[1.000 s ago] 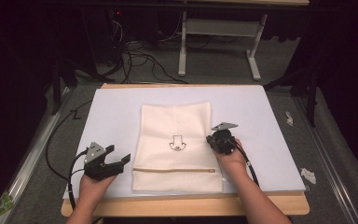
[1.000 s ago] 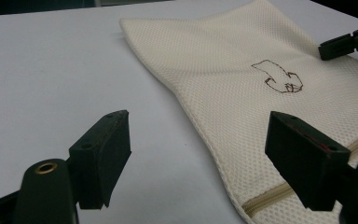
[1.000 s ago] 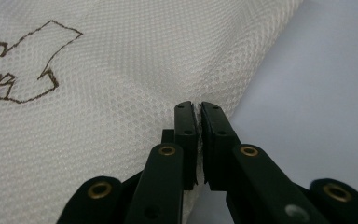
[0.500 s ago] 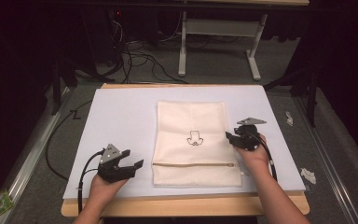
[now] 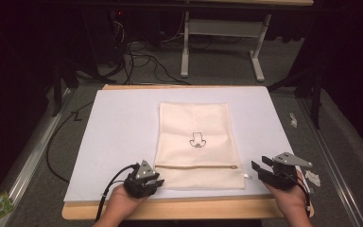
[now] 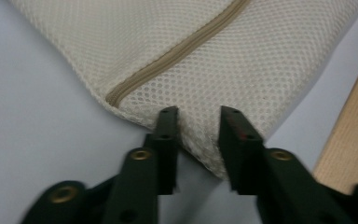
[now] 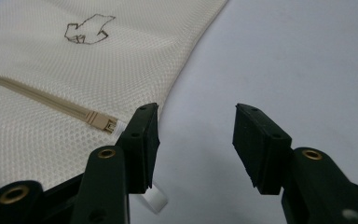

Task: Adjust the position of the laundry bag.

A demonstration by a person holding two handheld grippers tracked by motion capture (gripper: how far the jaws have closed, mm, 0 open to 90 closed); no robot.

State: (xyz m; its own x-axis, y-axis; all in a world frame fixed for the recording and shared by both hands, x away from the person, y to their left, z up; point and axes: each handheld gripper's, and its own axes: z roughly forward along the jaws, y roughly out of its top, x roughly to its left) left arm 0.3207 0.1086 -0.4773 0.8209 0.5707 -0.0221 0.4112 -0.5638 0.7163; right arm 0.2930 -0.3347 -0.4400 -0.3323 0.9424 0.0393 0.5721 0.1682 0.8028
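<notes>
my left gripper (image 6: 193, 122) sits at the near left corner of the mesh bag (image 5: 196, 142), its jaws a narrow gap apart with the corner's mesh edge bunched between them; i cannot tell whether the pads (image 6: 168, 130) already pinch the fabric or only flank it. my right gripper (image 7: 193, 140) hangs just off the bag's near right edge, jaws wide apart and holding nothing, with the zipper end (image 7: 103, 122) and its white pull tab (image 7: 154, 198) just beside its inner jaw. the bag lies flat on the white mat (image 5: 118, 123), zipper (image 5: 196, 166) running parallel to the bag's near edge and the small printed mark (image 5: 197, 140) beyond the zipper, toward the bag's far end. the step in hand, as i judge it, is to anchor the bag's left corner and take the zipper pull at the bag's right. procedure: close the left jaws fully on the corner seam below the zipper, not on the zipper tape itself, so the mesh does not slip out. bring the right gripper in toward the bag until the white tab lies between both pads, low against the mat, then close on the tab alone, without catching any mesh. keep the left grip fixed relative to the bag so any pull along the zipper meets tension and the fabric does not bunch
</notes>
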